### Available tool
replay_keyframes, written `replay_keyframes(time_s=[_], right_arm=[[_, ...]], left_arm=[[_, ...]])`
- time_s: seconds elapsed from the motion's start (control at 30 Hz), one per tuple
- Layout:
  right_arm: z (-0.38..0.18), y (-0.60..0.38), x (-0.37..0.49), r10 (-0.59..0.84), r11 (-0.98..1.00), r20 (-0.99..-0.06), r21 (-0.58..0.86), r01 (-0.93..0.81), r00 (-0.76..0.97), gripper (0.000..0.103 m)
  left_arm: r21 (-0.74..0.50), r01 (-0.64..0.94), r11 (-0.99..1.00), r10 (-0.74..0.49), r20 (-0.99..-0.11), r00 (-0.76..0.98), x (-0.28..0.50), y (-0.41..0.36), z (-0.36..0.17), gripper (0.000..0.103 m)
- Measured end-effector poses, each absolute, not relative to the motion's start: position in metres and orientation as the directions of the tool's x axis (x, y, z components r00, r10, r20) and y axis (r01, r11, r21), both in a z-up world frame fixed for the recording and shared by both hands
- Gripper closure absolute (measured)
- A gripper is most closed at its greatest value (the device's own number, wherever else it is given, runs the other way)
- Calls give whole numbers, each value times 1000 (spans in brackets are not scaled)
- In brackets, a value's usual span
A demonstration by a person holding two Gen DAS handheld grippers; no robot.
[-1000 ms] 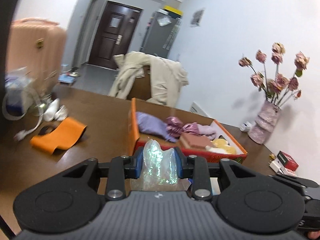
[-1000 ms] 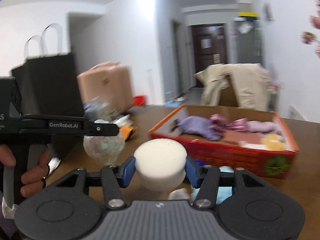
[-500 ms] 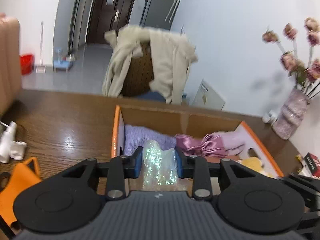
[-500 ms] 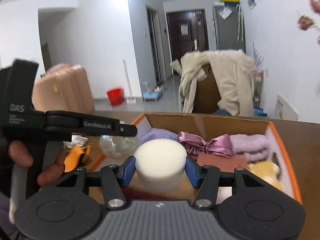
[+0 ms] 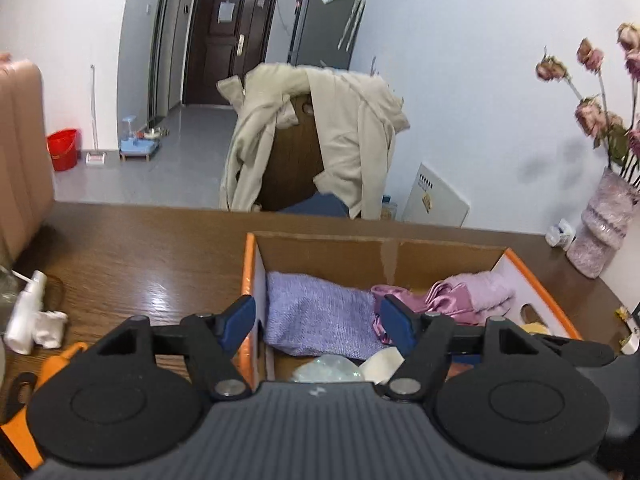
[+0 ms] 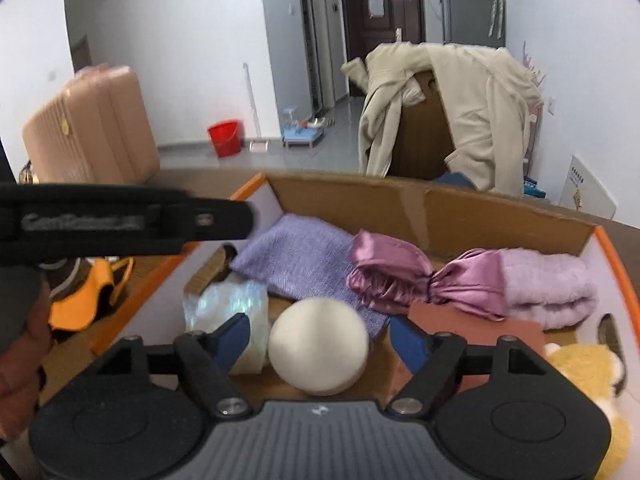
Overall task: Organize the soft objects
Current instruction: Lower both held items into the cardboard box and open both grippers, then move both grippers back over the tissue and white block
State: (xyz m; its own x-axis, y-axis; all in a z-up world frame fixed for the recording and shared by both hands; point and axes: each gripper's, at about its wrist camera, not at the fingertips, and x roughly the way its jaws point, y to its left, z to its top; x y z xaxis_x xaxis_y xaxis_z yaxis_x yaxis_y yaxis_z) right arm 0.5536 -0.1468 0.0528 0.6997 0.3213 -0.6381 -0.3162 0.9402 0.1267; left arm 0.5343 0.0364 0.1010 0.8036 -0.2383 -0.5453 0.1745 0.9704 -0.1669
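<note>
An orange-rimmed cardboard box (image 5: 248,276) holds a purple knit cloth (image 5: 316,320), a pink satin piece (image 6: 384,272) and a lilac fluffy roll (image 6: 548,288). My left gripper (image 5: 318,324) hangs over the box's near left corner, its jaws opening with nothing between them. The iridescent plastic pack (image 5: 326,368) lies below it on the box floor. My right gripper (image 6: 320,338) is inside the box, its jaws opening. The round white sponge (image 6: 318,344) sits between its pads with a gap on each side. The left gripper (image 6: 244,220) shows side-on at the left.
A yellow plush (image 6: 588,364) and a brown pad (image 6: 472,324) lie at the box's right. On the wooden table (image 5: 140,248) are an orange strap (image 5: 60,360) and a white spray bottle (image 5: 24,312). A vase of dried flowers (image 5: 600,232) stands far right. A coat-draped chair (image 5: 320,140) is behind.
Both grippers moved across the table to the box, then opened. The iridescent pack dropped out of the left jaws onto the box floor, and the white sponge came free of the right pads.
</note>
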Motion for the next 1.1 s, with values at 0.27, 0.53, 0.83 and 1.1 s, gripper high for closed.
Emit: replay_keyframes(time_s=[0.27,0.53,0.83,1.1], right_arm=[[128,-199,467,325,944,-478,113,-310,816,19],[163,-233,340,318,943,-335,16,-332,887,14],[108,-241,229,396,913,-375,61,-404,838,10],[68,-224,204,368,908,-465,-7,-419,805,11]], left_arm=[[-129,228,965,-261,-393,882,429,60,162,22],[-50,204,978,-210,-270,940,294,63,164,8],[-68,101,993,-119,-356,927,179,50,92,7],[-35,104,994,-109,-378,920,172,48,80,7]])
